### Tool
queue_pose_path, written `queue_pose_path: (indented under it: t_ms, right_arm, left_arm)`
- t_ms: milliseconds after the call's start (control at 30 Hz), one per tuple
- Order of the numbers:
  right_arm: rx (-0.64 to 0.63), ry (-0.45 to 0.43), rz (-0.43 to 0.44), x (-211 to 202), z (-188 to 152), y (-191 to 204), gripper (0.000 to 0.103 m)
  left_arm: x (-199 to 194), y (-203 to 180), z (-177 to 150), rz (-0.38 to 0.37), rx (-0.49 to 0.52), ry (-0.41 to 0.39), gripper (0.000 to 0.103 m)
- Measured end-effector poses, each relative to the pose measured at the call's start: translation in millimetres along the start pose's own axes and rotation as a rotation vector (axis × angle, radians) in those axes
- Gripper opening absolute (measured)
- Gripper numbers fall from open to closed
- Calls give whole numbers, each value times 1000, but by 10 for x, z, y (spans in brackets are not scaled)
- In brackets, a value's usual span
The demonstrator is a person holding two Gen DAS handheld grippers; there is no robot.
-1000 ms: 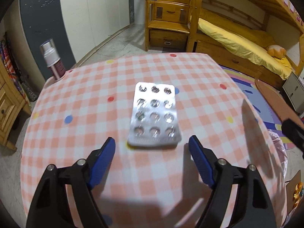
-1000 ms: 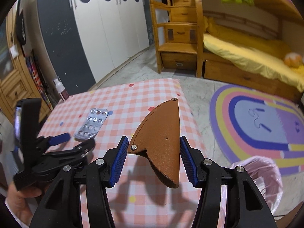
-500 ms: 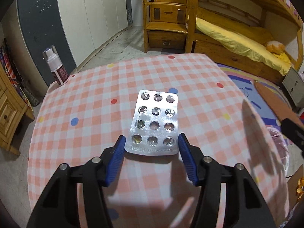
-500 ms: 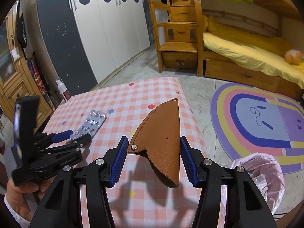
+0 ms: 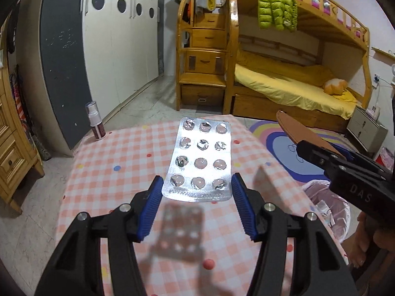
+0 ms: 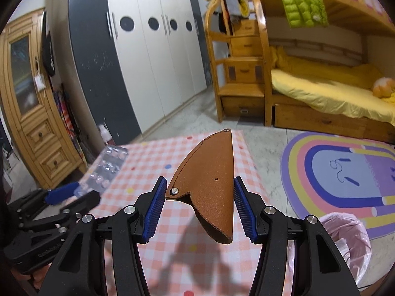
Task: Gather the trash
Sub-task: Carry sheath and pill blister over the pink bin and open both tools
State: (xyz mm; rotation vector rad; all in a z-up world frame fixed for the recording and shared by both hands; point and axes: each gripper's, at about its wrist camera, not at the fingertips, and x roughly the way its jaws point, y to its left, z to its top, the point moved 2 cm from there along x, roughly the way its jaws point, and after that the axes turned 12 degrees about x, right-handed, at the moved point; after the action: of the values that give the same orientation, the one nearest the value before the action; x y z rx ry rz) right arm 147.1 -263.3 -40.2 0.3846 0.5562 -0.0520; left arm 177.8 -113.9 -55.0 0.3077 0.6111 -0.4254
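Observation:
My left gripper is shut on the near end of a silver blister pack, which hangs in the air above the pink checked table and casts a shadow on it. The right wrist view shows that blister pack blurred at the left, still in the left gripper. Between the blue pads of my right gripper, which is shut on it, sits a brown leather pouch, held above the table. From the left wrist view the pouch pokes out at the right.
A bin lined with a pink bag stands on the floor right of the table, the same pink bag in the left view. A white spray bottle stands at the table's far left corner. A wooden cabinet and a bunk bed lie beyond.
The left gripper's jaws closed on the blister pack and lifted it off the table. The right gripper rose a little with the pouch still in it.

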Motion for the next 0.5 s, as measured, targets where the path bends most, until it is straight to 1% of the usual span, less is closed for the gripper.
queue_pose_path:
  t_ms: [67,167,233,400,500]
  right_arm:
    - [-2,-18,-12,-165,-15,-58,55]
    - [-3,-29,-43,-347,-40,-163,55]
    - [0,-44,-65,-502,-43,-259,55]
    - [26,-86,-102,-814,-4,-477,55]
    - [21,-118,-157,-998,-7,-667,55]
  left_arm:
    - [-59,-131,42,-15,30,-20,55]
    - [-115,-324,99,-71,51,-50,55]
    - [-144,-450,112,-92,76,-65,55]
    - [-117,-820,152,-170,119,-79,56]
    - [-37,-1079,161,-201,162,-79,56]
